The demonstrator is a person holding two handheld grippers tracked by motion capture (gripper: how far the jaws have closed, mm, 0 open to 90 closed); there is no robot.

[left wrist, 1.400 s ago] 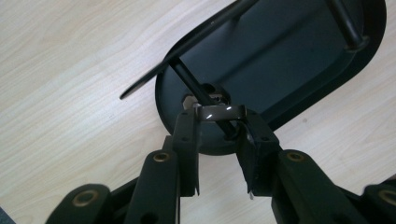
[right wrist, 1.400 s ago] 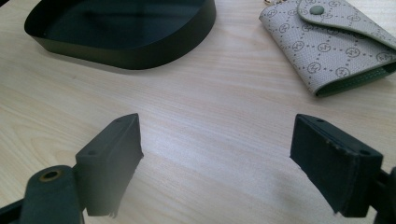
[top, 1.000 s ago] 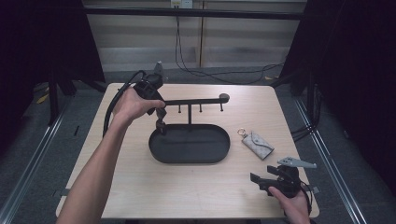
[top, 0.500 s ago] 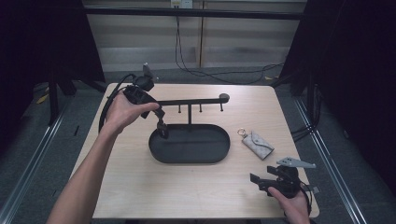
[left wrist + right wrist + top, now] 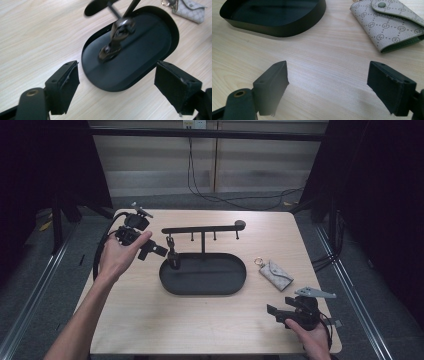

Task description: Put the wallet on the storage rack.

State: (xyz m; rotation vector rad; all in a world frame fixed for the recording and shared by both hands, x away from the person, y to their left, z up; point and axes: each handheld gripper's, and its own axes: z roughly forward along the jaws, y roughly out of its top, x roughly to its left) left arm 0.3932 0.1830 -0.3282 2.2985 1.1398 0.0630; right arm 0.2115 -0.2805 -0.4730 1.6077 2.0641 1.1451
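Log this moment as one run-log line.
left gripper: jaws just opened, nothing between, beside key fob hanging on rack over tray | right gripper: open, empty, near key pouch

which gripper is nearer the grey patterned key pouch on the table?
Right. The right gripper sits just in front of the grey patterned key pouch, jaws open and pointed toward it. The left gripper is beyond the black oval tray, at the rack's left end.

Black tongs [image 5: 161, 251], grey three-cornered plates.
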